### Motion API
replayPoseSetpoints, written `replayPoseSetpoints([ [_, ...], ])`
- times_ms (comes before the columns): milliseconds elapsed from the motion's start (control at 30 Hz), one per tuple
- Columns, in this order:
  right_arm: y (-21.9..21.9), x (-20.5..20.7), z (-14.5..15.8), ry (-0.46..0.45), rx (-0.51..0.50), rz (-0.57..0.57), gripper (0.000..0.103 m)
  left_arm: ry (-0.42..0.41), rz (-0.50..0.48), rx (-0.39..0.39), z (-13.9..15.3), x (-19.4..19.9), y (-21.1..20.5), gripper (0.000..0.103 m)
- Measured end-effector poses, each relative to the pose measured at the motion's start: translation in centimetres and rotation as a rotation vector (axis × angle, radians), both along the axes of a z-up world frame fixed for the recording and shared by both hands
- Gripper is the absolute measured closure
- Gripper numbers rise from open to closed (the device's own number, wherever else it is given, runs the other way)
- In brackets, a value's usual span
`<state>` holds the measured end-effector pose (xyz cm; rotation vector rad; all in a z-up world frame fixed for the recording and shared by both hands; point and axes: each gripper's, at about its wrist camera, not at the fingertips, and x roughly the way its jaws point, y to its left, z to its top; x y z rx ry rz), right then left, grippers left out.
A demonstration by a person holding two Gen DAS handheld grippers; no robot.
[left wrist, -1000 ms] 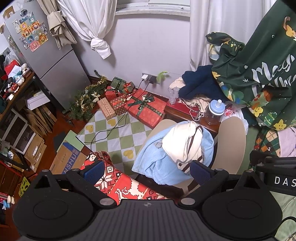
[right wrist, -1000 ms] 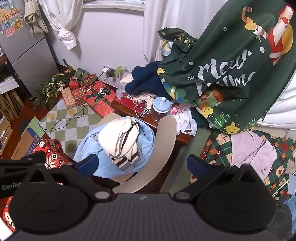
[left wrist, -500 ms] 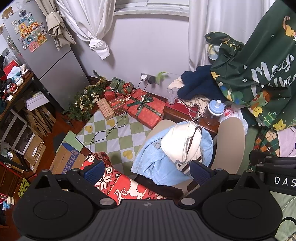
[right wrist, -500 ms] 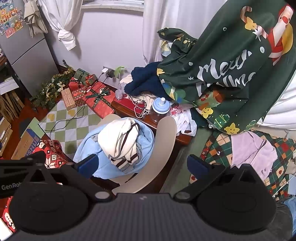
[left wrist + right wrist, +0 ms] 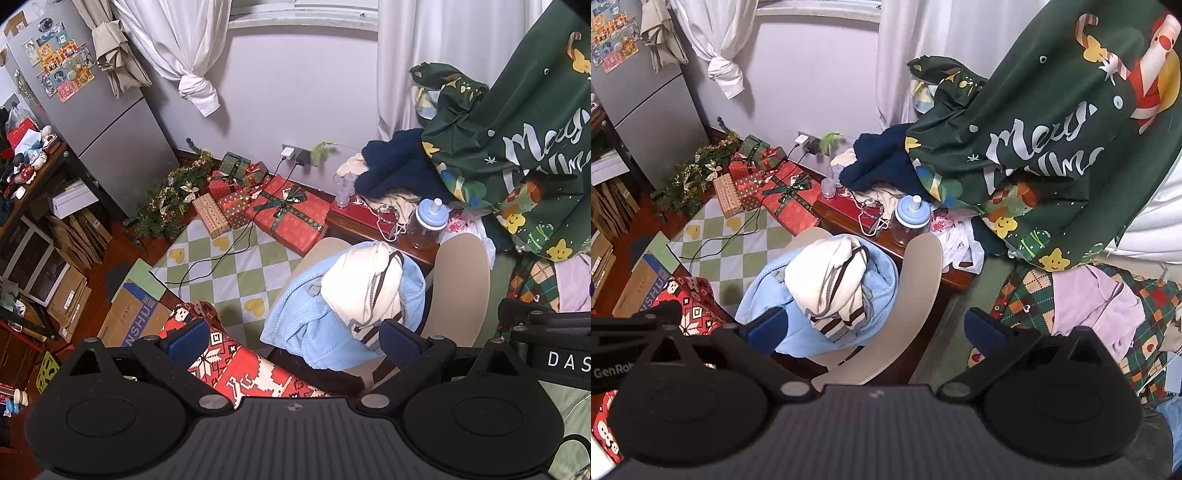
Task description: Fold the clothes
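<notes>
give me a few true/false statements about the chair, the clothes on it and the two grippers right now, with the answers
1. A cream garment lies on top of a light blue garment on the beige chair. True.
2. The left gripper is clamped on the light blue garment. False: its jaws stand wide apart and hold nothing.
3. The right gripper is open and empty. True.
4. The blue-lidded jar sits on the chair seat. False: it stands on the low red-brown table behind the chair.
5. A dark green Christmas-print cloth hangs at the upper right. True.
</notes>
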<state>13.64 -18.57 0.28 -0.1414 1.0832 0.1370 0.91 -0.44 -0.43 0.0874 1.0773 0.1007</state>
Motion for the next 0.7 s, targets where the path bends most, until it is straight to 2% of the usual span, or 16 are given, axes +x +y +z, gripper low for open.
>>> replayPoseSetpoints([
  [433,0.4,1.7,-0.7,-0.01,-0.011,0.036,0.0,0.015,0.023,-0.01,-0.7,1.3,-0.1,0.004],
  [633,0.2,4.0,-1.5,-0.003,0.038,0.076,0.0,0.002,0.03,-0.01,-1.4,2.4,-0.2,0.004],
  [700,-0.1,5.1,-2.0,0.001,0.063,0.104,0.0,-0.017,0.031,-0.037,-1.7,2.9,0.1,0.004],
])
